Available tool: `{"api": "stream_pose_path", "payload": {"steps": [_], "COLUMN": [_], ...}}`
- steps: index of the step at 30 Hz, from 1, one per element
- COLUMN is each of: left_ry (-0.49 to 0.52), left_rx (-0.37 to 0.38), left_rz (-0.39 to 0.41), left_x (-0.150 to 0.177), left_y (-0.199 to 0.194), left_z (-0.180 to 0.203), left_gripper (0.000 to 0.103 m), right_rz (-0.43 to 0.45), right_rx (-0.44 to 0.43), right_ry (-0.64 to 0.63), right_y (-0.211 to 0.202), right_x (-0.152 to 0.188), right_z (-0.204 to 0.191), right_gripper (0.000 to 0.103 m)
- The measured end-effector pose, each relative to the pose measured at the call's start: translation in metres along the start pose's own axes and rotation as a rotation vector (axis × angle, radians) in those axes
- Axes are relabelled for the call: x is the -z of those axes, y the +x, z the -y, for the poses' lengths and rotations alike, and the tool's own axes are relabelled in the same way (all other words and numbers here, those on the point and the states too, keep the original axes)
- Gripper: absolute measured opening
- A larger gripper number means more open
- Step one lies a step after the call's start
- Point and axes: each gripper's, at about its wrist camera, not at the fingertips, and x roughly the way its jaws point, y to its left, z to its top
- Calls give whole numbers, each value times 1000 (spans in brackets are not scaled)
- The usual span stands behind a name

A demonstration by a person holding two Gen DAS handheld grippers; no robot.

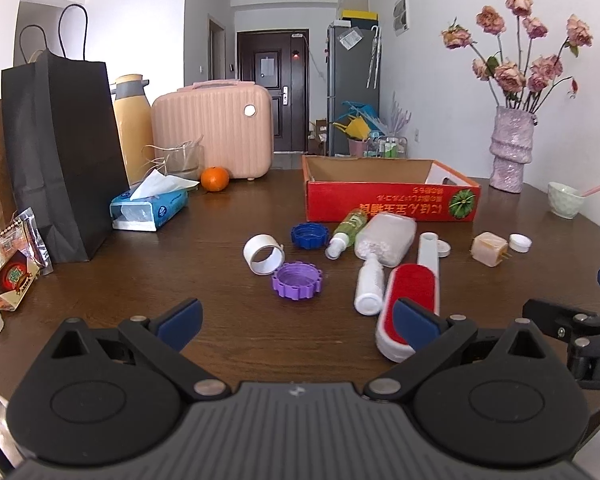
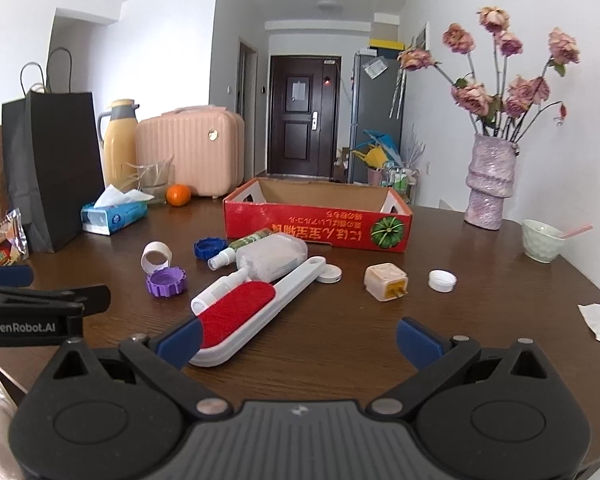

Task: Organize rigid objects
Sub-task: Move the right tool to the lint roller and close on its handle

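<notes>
Two grippers: I see my left gripper point(image 1: 298, 326) and right gripper point(image 2: 298, 340) both spread wide, holding nothing, above the near edge of the brown wooden table point(image 2: 500, 300).
Lint brush: the red-and-white lint brush point(image 2: 240, 320) lies nearest, its head just beside my right gripper's left finger.
White bottle: a small white dropper bottle point(image 1: 369, 286) lies alongside the brush.
Caps: the purple cap point(image 1: 297, 280), white ring point(image 1: 263, 254) and blue cap point(image 1: 310, 236) sit left of the bottles.
Bottles: a clear pill container point(image 1: 386, 238) and a green spray bottle point(image 1: 346, 232) lie against each other.
Plug: a beige plug adapter point(image 2: 386, 282) lies near a white cap point(image 2: 442, 280).
Box: the red cardboard box point(image 2: 320, 228) stands open behind them.
</notes>
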Motion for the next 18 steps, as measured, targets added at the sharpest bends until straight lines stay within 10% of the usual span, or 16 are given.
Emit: {"api": "stream_pose_path", "payload": {"steps": [18], "left_ry": [-43], "left_rx": [-27], "left_rz": [-86], "left_x": [-16], "left_y": [81], "left_z": [-47], "left_gripper": [103], "right_rz": [-163], "right_rx": [24], "right_ry": [-33], "right_y": [110], "right_x": [-25], "right_z": [-37], "right_gripper": [103]}}
